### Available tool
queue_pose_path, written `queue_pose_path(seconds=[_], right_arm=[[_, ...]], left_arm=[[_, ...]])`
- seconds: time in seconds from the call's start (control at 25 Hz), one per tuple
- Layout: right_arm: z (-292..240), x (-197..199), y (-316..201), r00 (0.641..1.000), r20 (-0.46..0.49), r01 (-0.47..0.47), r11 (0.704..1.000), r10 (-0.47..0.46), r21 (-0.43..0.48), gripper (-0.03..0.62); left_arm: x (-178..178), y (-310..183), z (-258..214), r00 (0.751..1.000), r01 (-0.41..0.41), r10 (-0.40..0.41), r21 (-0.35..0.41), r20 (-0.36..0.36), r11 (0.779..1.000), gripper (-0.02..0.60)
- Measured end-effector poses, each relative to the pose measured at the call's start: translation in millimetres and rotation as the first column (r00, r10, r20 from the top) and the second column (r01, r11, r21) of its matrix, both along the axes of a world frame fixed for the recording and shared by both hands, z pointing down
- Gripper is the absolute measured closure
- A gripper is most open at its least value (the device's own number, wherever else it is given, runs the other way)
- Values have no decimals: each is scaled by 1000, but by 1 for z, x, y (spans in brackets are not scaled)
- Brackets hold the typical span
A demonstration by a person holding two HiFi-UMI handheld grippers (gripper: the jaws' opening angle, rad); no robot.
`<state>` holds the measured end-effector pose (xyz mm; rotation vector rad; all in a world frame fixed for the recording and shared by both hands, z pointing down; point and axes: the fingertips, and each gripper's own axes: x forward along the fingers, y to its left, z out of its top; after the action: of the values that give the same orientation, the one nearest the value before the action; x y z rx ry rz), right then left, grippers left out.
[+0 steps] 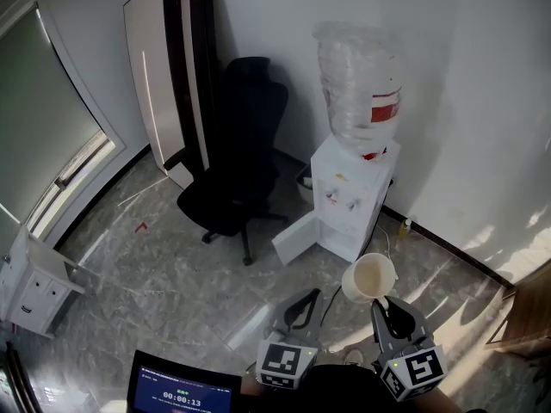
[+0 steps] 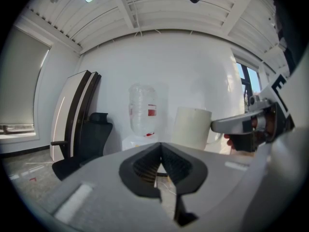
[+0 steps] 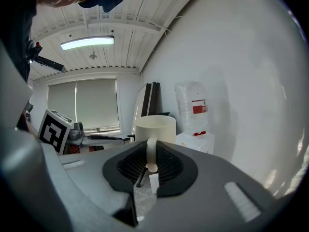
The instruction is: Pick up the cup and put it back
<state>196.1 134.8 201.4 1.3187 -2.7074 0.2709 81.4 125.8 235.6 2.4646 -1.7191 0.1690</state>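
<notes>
Cup carried off the floor by its handle in the right gripper.

The cup point(image 1: 368, 276) is held in the air, upright with its mouth up, its handle clamped between the jaws of the right gripper point(image 1: 383, 304). The body of the cup stands just beyond the jaw tips, straight ahead along the gripper's line. The water dispenser point(image 1: 353, 200) is seen farther on in that same direction, well apart from the cup. The left gripper point(image 1: 303, 304) is kept just beside the right one, its jaws closed together with nothing between them. From it the cup lies ahead and to the right. The put-back is judged to fall to the right gripper alone, with the cup kept upright until it is set down; the exact spot for it cannot be told.
</notes>
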Motion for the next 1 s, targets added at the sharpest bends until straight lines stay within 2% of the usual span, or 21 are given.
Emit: queue_pose_path(seconds=[0.24, 0.56, 1.0], right_arm=[[1, -2, 1, 1000, -6, 6, 1000, -6, 2, 543], [1, -6, 1, 1000, -7, 13, 1000, -13, 6, 543], [1, -7, 5, 1000, -2, 16, 1000, -16, 7, 543]], left_arm=[[1, 1, 1, 1000, -12, 12, 3, 9, 1000, 578], [-7, 1, -1, 1000, 24, -24, 15, -8, 1000, 578], [-8, 7, 2, 999, 34, -34, 8, -9, 999, 578]])
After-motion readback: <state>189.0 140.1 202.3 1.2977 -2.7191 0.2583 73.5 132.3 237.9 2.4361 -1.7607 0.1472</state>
